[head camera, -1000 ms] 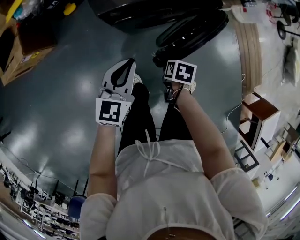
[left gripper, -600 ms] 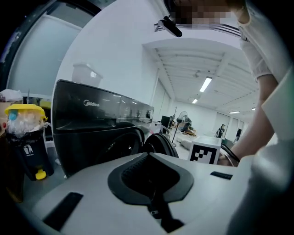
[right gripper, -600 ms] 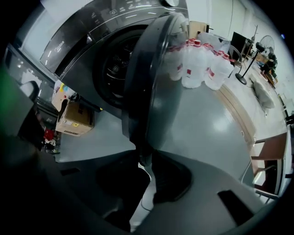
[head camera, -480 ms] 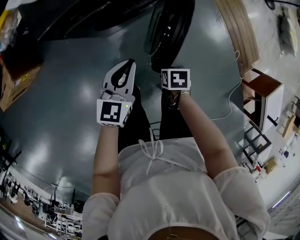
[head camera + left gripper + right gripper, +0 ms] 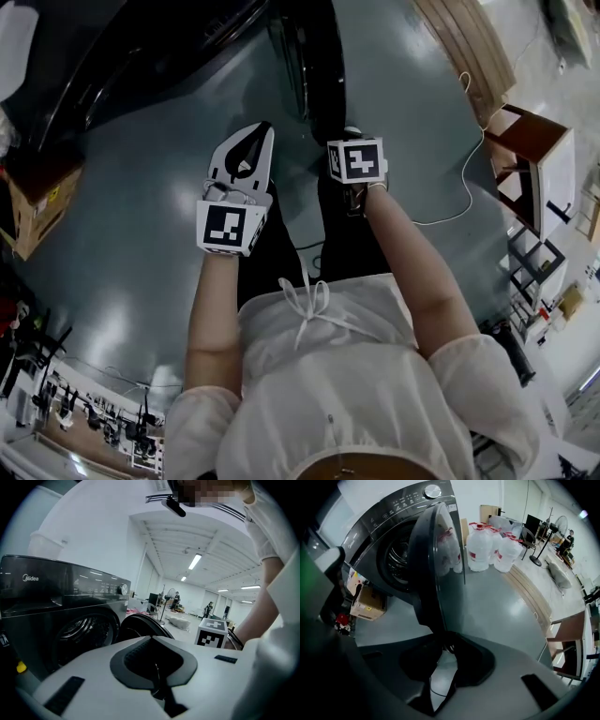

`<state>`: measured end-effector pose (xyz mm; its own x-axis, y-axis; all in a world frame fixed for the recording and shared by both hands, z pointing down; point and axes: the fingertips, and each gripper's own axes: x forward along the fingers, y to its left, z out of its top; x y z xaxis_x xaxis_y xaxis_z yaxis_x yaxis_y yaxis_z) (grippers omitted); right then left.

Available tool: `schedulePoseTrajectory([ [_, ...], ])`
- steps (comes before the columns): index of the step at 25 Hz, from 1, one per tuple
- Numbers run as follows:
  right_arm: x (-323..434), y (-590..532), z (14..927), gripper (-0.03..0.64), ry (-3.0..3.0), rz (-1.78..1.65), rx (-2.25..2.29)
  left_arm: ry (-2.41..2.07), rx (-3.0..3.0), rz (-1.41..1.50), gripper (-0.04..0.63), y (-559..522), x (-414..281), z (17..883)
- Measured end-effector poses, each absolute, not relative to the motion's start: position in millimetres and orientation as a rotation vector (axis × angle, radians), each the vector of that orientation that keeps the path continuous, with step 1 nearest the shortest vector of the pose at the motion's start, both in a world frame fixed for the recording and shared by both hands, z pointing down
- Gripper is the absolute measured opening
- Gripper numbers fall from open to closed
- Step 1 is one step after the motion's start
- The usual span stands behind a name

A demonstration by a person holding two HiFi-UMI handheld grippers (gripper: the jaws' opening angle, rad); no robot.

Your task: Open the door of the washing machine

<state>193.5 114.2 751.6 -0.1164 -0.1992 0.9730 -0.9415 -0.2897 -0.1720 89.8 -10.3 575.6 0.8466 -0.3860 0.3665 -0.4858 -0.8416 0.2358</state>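
The dark washing machine (image 5: 141,47) (image 5: 56,602) (image 5: 389,527) stands with its round door (image 5: 314,56) (image 5: 140,625) (image 5: 436,564) swung wide open and the drum showing. My left gripper (image 5: 255,128) (image 5: 152,644) is held level in front of the person, shut on nothing. My right gripper (image 5: 443,641) points steeply down under its marker cube (image 5: 356,161). Its jaws have just been closing and stand a narrow gap apart. Only floor and a thin cable show between them. The door's lower edge sits just beyond its tips, and I cannot tell if they touch.
A cardboard box (image 5: 37,211) sits left of the machine. Large water bottles (image 5: 487,545) stand behind the door. A wooden cabinet (image 5: 534,159), pale boards (image 5: 469,37) and a white cable (image 5: 459,187) lie to the right. The person's legs are right under the grippers.
In the head view the machine and door have swung from across the top to the upper left, the door now running up and down. Both grippers keep their place before the person's body.
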Motion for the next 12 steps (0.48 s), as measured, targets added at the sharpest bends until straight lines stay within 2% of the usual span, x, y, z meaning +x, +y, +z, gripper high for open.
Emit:
schedulePoseTrajectory([
  [12, 321, 125, 748, 0.075, -1.346, 1.271, 1.543, -0.571, 2.736, 0.500, 0.023, 17, 200, 591],
])
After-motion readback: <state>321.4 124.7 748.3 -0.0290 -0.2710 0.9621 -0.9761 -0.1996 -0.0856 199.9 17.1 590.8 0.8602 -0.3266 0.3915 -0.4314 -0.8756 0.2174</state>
